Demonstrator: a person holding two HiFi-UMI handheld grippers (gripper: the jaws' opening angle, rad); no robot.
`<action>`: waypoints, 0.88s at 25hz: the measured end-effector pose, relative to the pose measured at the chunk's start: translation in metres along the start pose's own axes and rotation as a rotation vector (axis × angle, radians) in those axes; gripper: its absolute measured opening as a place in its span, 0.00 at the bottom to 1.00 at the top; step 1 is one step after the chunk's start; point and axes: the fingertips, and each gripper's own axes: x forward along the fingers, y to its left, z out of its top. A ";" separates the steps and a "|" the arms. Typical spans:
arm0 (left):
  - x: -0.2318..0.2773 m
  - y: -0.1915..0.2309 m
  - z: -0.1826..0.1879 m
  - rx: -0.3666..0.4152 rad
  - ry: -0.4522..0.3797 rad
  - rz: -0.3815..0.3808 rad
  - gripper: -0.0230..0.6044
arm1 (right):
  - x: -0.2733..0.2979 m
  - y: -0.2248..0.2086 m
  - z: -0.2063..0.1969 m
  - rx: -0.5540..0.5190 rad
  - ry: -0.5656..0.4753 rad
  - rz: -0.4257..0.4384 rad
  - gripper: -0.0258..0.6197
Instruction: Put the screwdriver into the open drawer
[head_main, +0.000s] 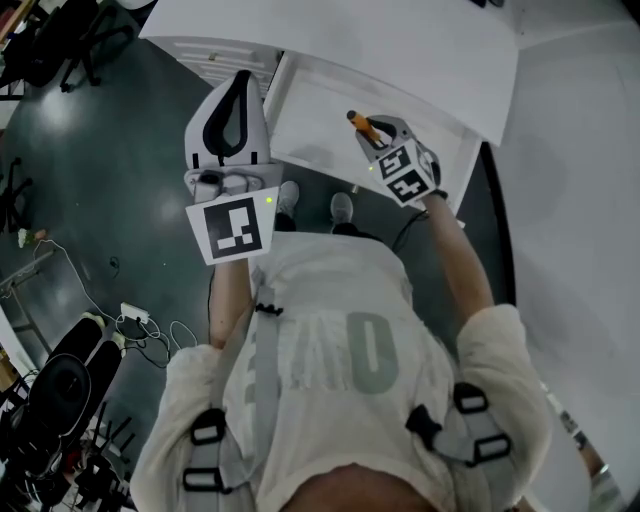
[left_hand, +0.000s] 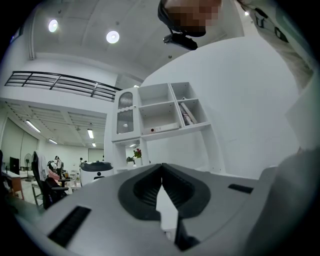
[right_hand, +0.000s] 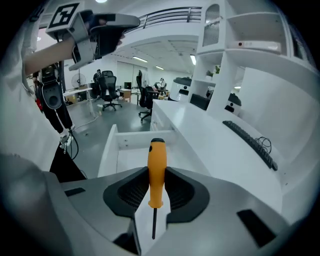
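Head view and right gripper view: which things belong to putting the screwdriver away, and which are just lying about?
Job in hand:
screwdriver, clamped in the right gripper
open drawer

Lying about:
keyboard on the desk
cables on the floor
office chairs
left gripper, shut and empty

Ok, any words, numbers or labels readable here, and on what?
"0" (or "O"): large pale character on the person's shirt; the print beside it is too faint to read.
Left gripper and right gripper: cubes bear black-and-white square markers, no words.
Screwdriver: plain orange handle, no print visible.
Keyboard: keys too small to read.
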 end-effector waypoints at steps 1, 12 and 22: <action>0.001 0.004 -0.001 0.000 0.007 0.004 0.05 | 0.006 0.001 -0.003 0.000 0.019 0.013 0.19; -0.036 -0.001 -0.008 0.026 0.040 0.063 0.05 | 0.044 0.026 -0.062 -0.020 0.133 0.098 0.19; -0.044 0.006 -0.017 0.057 0.085 0.084 0.05 | 0.077 0.046 -0.093 -0.083 0.246 0.194 0.19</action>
